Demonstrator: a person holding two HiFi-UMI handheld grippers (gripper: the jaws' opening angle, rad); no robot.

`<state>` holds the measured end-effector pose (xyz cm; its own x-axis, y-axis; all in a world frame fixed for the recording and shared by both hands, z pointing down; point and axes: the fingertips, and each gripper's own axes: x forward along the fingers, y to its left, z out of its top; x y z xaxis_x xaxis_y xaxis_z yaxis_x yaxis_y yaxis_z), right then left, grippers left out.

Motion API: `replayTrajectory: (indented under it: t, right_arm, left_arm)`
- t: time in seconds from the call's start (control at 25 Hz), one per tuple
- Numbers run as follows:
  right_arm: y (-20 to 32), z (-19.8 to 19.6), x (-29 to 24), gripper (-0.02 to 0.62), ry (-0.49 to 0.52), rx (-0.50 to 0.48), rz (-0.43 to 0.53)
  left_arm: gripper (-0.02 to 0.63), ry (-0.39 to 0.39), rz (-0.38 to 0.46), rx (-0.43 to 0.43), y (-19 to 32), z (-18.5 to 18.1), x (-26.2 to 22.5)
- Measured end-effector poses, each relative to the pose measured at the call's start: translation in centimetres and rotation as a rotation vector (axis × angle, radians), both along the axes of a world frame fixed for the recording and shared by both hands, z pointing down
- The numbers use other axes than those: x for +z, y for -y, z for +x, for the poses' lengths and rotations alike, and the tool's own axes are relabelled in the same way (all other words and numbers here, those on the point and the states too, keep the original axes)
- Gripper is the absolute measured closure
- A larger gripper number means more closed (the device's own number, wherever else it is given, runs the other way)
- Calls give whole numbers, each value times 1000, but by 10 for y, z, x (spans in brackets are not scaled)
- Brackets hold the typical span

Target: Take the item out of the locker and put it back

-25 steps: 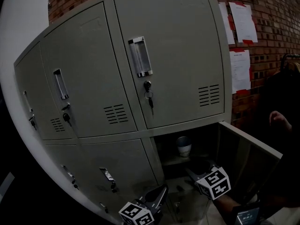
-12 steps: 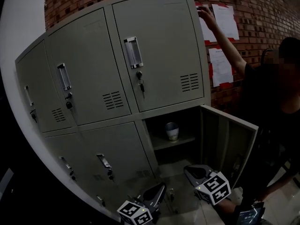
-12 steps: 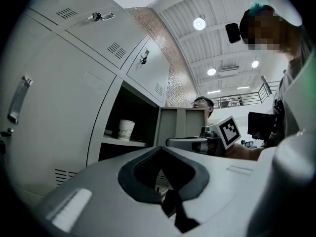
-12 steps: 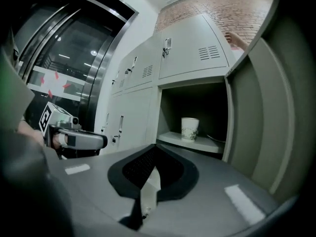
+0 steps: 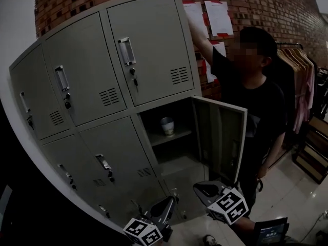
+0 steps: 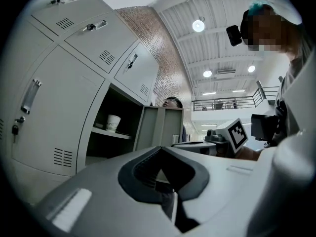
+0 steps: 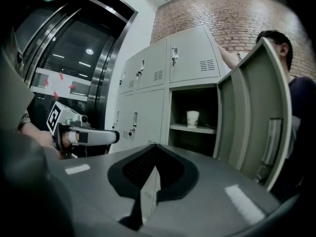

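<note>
Low before open locker [image 5: 148, 50], L hand-held gripper [image 5: 172, 203] jaws together, empty, R hand-held gripper [image 5: 200, 189] likewise

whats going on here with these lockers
A person holding a claw in each hand faces a bank of grey metal lockers. One compartment's grey door stands open, with a white paper cup upright on the shelf inside. The left claw and right claw are both low, short of the locker, shut and empty. A second person in a black t-shirt stands beside the open door, reaching up toward white papers on the brick wall.
</note>
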<state>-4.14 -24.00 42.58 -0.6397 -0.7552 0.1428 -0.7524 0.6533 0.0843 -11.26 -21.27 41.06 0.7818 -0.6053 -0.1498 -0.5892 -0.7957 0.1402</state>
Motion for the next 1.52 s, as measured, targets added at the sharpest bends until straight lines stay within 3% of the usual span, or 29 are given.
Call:
replayTrajectory:
  t: [0.24,0.52,0.84,1.52]
  right_arm:
    - [-48,10,8,589,0,29,-39]
    - [-79,25,5,589,19,1,-40]
    - [-93,48,8,589,36,-50,-53]
    - [-105,57,19,589,49,-110,-91]
  left_arm:
    - [616,-5,-21,46,-37,13,4]
    - [616,-5,-9,41,-49,35,0]
    - [615,6,-10,18,-54,64,2]
    - [616,43,-45,-9,-65,73,16]
